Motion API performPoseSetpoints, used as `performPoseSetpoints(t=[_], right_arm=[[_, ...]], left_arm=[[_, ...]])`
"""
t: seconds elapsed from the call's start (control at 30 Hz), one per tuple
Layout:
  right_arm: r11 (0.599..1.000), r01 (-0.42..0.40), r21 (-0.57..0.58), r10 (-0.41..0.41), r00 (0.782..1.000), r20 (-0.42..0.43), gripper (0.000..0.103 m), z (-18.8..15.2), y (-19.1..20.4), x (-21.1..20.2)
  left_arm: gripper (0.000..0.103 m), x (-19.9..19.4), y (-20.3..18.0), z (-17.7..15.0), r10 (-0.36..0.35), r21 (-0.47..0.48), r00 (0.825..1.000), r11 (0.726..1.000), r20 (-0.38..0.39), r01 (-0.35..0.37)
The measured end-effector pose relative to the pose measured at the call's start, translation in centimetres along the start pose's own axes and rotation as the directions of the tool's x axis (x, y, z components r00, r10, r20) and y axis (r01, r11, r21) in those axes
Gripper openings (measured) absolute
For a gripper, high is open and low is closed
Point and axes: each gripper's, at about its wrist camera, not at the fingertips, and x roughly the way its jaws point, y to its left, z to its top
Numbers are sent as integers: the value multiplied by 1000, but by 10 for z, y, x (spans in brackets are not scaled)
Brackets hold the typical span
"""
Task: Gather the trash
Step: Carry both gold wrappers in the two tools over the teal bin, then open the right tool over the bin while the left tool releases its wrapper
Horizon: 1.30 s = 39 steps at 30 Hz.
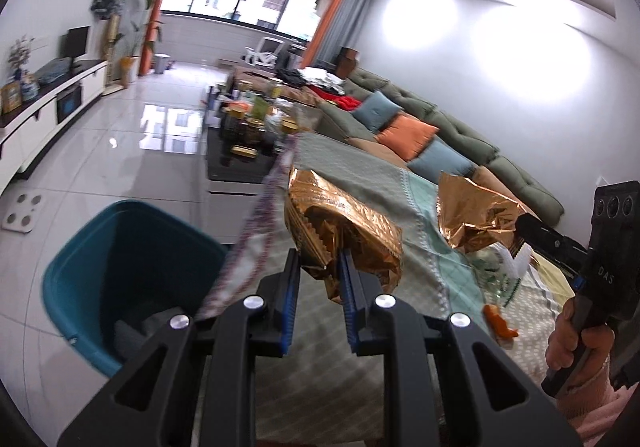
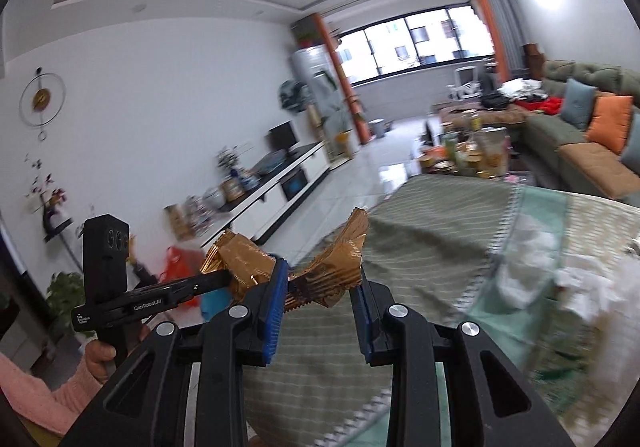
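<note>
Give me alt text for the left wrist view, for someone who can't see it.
The left tongs grip a crumpled copper foil wrapper above a cloth-covered table, with a teal bin on the floor to the left. At right, the right tongs hold a second foil wrapper; a living room stretches behind.

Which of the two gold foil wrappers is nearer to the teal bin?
The wrapper in the left gripper, directly beside the teal bin; the other wrapper, in the right gripper, is farther away.
</note>
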Motion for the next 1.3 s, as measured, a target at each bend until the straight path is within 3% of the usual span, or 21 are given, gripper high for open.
performPoseSetpoints(t=[0.33, 0.77, 1.3], right_arm=[[989, -125, -74, 118, 989, -94, 31, 4, 42, 59], [971, -227, -70, 206, 951, -230, 31, 1, 72, 129], [979, -204, -16, 182, 902, -392, 35, -17, 81, 208]], left_arm=[[21, -25, 51, 4, 120, -83, 992, 990, 34, -117], [21, -18, 103, 0, 222, -180, 975, 958, -30, -224], [23, 14, 134, -15, 322, -178, 939, 923, -122, -340]])
